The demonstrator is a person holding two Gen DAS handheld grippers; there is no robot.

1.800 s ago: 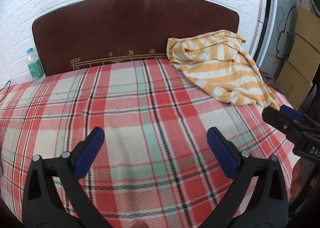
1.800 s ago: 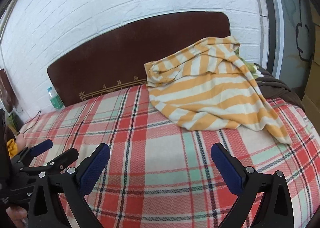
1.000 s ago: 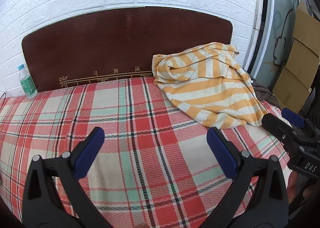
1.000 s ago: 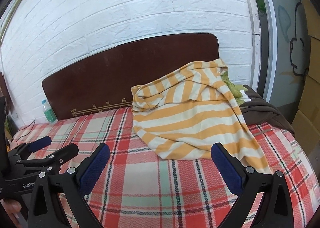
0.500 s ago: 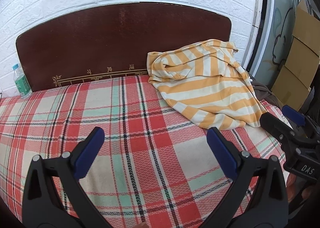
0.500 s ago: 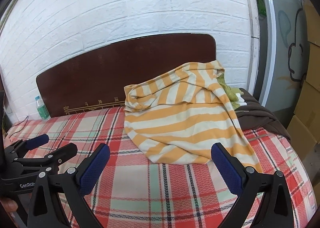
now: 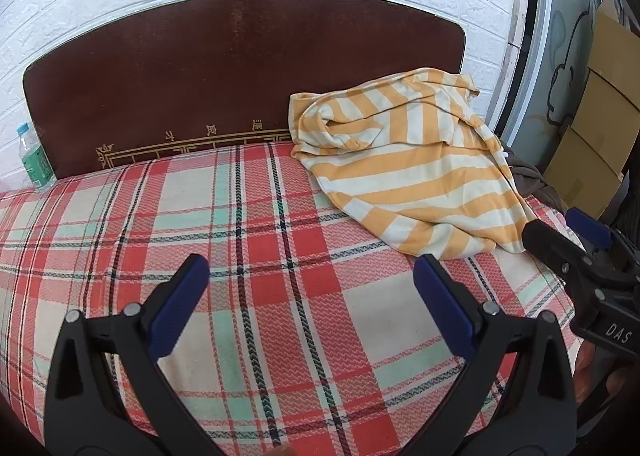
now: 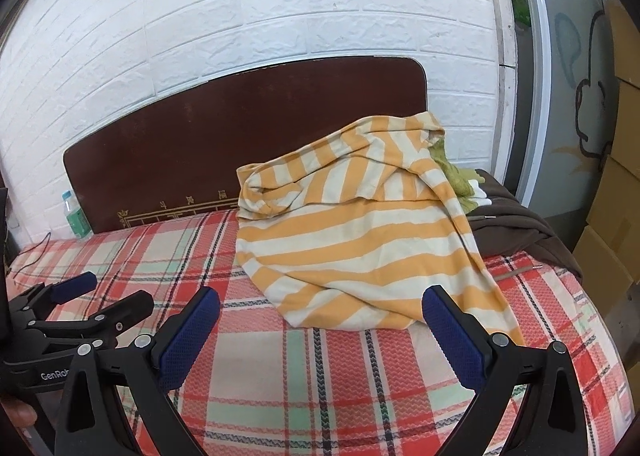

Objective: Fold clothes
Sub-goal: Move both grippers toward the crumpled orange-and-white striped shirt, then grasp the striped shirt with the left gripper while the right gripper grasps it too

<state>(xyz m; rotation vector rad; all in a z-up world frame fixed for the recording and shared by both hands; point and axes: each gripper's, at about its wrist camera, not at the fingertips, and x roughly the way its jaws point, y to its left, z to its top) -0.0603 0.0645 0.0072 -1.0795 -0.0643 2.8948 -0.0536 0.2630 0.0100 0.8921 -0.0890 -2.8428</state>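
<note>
A crumpled orange and cream striped garment [image 7: 404, 171] lies at the bed's far right corner against the headboard; it also shows in the right wrist view [image 8: 360, 232]. My left gripper [image 7: 310, 296] is open and empty above the plaid bedcover, well short of the garment. My right gripper [image 8: 320, 330] is open and empty, its jaws just in front of the garment's near edge. The right gripper also shows at the right of the left wrist view [image 7: 560, 236], and the left gripper at the left of the right wrist view [image 8: 104, 296].
The bed has a red, white and green plaid cover [image 7: 240, 248] and a dark brown headboard [image 7: 240, 75]. A water bottle [image 7: 34, 163] stands at the far left. A dark brown garment [image 8: 516, 232] and something green [image 8: 456, 175] lie behind the striped one. Cardboard boxes [image 7: 596, 111] stand at the right.
Both grippers have moved forward and to the right toward the striped garment, which now looks larger and nearer. Both stayed open.
</note>
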